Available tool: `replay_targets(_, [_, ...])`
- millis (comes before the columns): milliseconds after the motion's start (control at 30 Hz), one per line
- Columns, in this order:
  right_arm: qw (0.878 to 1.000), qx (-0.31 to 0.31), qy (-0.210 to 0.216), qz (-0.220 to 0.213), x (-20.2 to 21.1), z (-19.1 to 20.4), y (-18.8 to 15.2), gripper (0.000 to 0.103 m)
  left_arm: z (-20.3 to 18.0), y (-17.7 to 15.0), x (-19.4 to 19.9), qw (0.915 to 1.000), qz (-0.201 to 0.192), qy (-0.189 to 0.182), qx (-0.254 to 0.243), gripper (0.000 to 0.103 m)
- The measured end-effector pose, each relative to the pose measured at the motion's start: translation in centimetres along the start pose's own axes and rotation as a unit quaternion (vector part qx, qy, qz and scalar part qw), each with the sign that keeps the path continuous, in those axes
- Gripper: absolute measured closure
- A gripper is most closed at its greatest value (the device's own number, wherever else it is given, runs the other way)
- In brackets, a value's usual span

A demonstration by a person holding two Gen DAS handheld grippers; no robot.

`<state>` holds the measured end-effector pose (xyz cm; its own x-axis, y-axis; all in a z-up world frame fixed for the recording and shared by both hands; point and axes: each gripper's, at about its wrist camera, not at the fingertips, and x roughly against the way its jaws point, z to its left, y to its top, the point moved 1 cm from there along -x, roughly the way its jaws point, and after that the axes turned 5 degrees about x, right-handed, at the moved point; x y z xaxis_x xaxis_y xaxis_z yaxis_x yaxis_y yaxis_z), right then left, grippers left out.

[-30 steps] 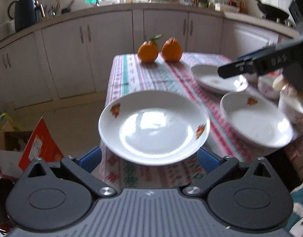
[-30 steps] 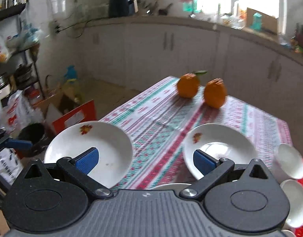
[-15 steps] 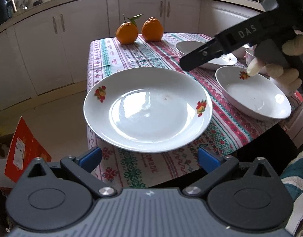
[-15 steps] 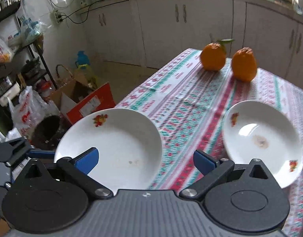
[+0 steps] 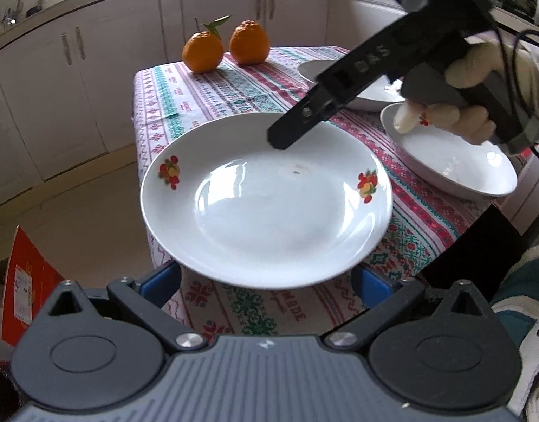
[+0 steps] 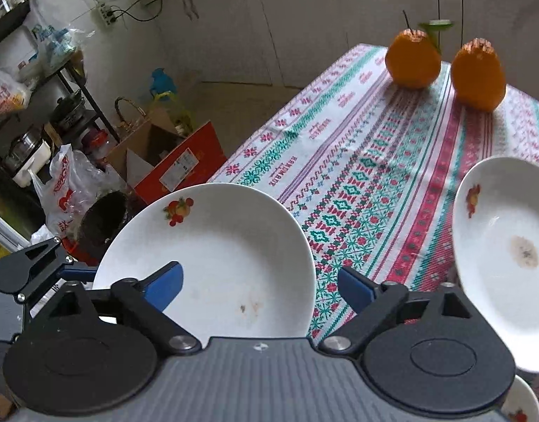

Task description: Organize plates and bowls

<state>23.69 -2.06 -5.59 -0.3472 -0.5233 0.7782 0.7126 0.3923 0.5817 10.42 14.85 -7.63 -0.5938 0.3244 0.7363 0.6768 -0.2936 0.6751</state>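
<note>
A white plate [image 5: 266,207] with fruit decals lies on the near left corner of the table [image 5: 213,95] and hangs over its edge. My left gripper [image 5: 266,283] is open wide just below the plate's near rim, which hides its blue fingertips. My right gripper [image 6: 259,281], held in a gloved hand [image 5: 462,105], hovers over the same plate [image 6: 213,256]. Its jaws are closing; one blue finger [image 6: 164,285] is above the plate, the other is past the rim, and neither pad presses. A second plate [image 5: 455,165] lies to the right, and a third [image 5: 311,68] farther back.
Two oranges [image 5: 202,52] [image 5: 250,42] stand at the table's far end. A small bowl [image 6: 519,404] shows at the bottom right of the right wrist view. On the floor left of the table are a red box [image 6: 185,168], a black pot [image 6: 101,218] and bags. Cabinets line the back.
Both grippers have tilted down and come closer to the decal plate. The right gripper has swung in over the plate's far rim, and its fingers stand slightly nearer together.
</note>
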Motion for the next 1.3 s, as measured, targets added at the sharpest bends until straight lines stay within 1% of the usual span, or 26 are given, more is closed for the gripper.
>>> replay_targets(167, [1.000,-0.013,0.018,0.012,-1.0,-0.5,0.5,0.019,0.5,0.2,-0.2,0.9999,0.004,-0.012,0.001,0.001])
replay_targets(333, [0.999,-0.016,0.030,0.019,-1.4,-0.7,0.8,0.026,0.4,0.3,-0.2,0.9998,0.004,-0.019,-0.009,0.001])
replay_targets(567, [0.999,-0.017,0.035,0.019,-2.1,-1.2,1.5,0.026,0.5,0.5,-0.3,0.9996,0.007,-0.022,-0.018,0.001])
replay_targets(667, [0.999,-0.019,0.047,0.018,-2.3,-1.4,1.8,0.029,0.5,0.5,-0.2,0.9995,0.008,-0.024,-0.018,0.001])
replay_targets(833, [0.998,-0.021,0.062,0.020,-2.5,-1.5,2.0,0.030,0.5,0.6,-0.2,0.9994,0.011,-0.022,-0.026,0.001])
replay_targets(1067, [0.998,-0.015,0.057,0.023,-2.4,-1.4,2.1,0.030,0.6,1.0,-0.5,0.9992,0.019,-0.024,-0.027,0.001])
replay_targets(1300, [0.999,-0.023,0.045,0.013,-2.5,-2.6,2.9,0.030,1.2,2.5,-1.5,0.9994,0.012,-0.025,-0.021,0.001])
